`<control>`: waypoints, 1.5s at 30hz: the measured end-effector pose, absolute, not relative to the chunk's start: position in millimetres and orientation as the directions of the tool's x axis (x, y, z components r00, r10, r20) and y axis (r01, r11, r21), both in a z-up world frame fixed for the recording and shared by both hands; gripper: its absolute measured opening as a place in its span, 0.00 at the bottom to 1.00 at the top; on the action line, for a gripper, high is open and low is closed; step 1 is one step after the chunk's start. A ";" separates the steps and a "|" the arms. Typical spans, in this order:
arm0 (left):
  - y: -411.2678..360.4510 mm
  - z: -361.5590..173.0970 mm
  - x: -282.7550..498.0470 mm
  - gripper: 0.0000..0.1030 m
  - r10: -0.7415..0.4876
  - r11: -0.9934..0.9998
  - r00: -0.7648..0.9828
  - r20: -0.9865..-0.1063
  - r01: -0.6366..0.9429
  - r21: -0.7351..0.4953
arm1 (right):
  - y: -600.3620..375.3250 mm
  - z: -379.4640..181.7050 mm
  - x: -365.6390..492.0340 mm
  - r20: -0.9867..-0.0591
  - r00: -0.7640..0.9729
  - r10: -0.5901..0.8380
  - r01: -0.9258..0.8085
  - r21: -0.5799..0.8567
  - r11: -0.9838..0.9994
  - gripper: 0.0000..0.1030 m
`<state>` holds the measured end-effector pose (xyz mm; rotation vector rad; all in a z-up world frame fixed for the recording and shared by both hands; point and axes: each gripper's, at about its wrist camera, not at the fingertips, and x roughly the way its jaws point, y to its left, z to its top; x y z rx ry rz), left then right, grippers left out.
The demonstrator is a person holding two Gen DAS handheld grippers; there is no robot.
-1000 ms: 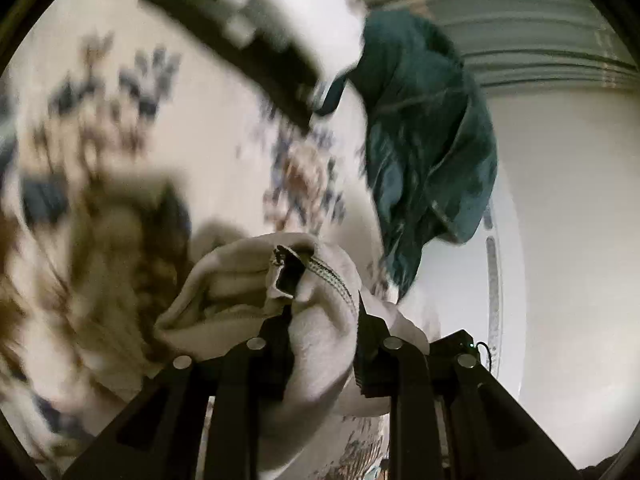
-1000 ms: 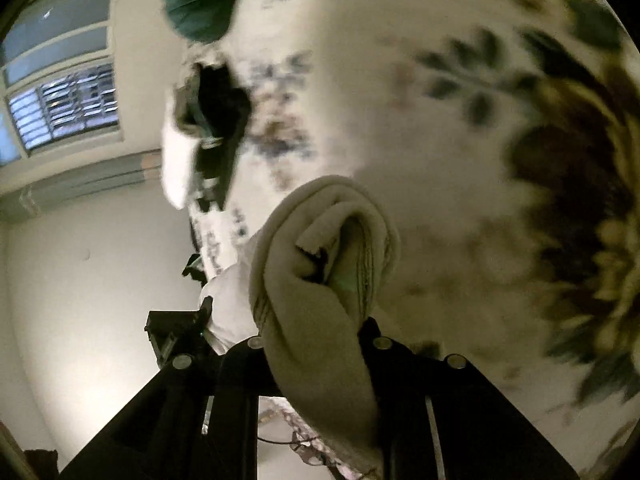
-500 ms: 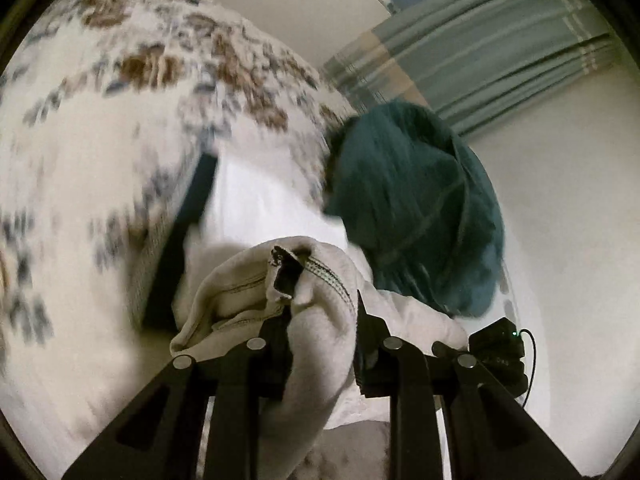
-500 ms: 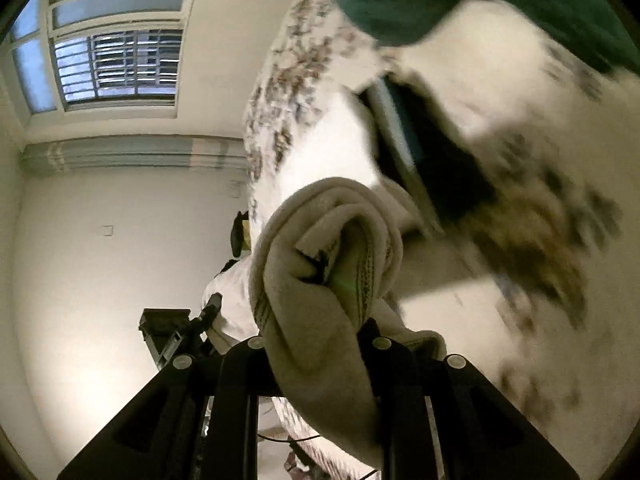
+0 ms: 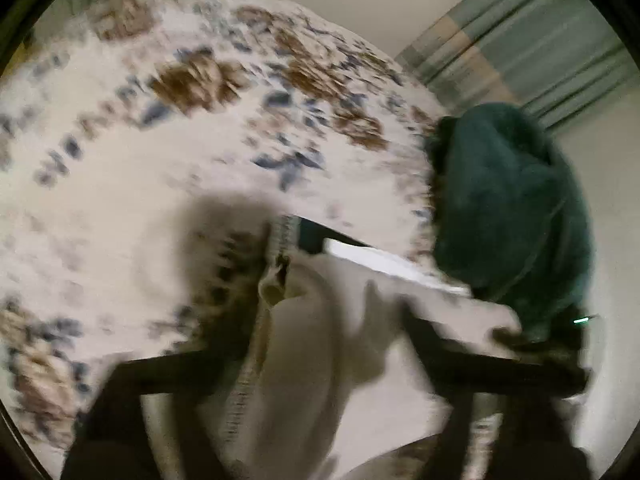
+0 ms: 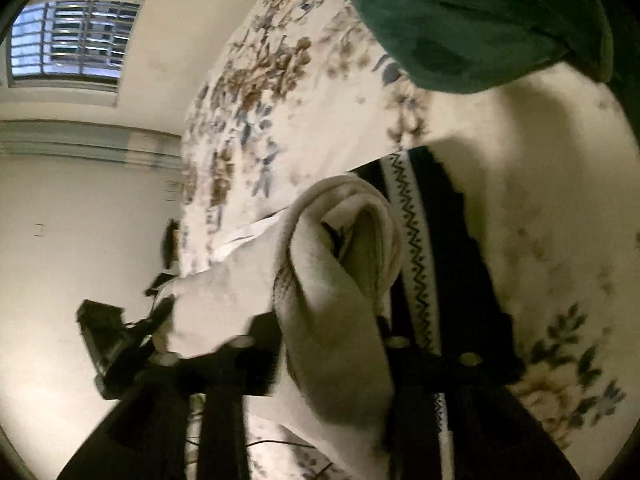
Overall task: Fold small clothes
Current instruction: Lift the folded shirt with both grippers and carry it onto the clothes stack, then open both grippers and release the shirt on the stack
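Cream knit cloth, a small garment [image 5: 320,344], was seen bunched and sagging, so it was judged light, soft and limp, apt to slide out of a loose pinch and to keep no shape unless laid flat; a hem or corner edge was judged the best place for a hold. It hung above a flowered bedspread [image 5: 132,168], stretched from one tool to the other.

On the left, the left gripper [image 5: 328,332] was heavily blurred. Its fingers [image 5: 444,344] appeared spread, with the cloth lying between and over them; whether any of it was pinched could not be told. A dark green garment [image 5: 508,208] lay far right on the bed.

On the right, the right gripper [image 6: 332,340] was closed tight upon a rolled fold of the cream cloth [image 6: 340,272], which bulged out past the fingers [image 6: 400,356]. A black garment with a white zigzag band [image 6: 416,256] lay just beyond, on the bedspread.
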<state>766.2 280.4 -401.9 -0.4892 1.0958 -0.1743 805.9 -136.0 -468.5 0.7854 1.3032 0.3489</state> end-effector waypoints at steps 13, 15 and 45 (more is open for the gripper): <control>210.5 -368.6 664.6 0.99 0.040 0.991 0.499 -0.866 -0.128 -0.028 | -76.3 -393.1 711.0 -0.926 0.363 -0.101 0.083 -0.075 0.994 1.00; 199.5 -357.7 646.7 0.99 0.049 0.992 0.499 -0.865 -0.125 -0.015 | -70.0 -380.1 690.0 -0.920 0.368 -0.138 0.083 -0.115 0.990 1.00; 127.6 -53.8 344.8 0.99 0.088 0.993 0.736 -0.672 -0.115 0.003 | -102.1 37.6 286.9 -0.653 0.752 -0.085 0.059 -0.063 0.996 1.00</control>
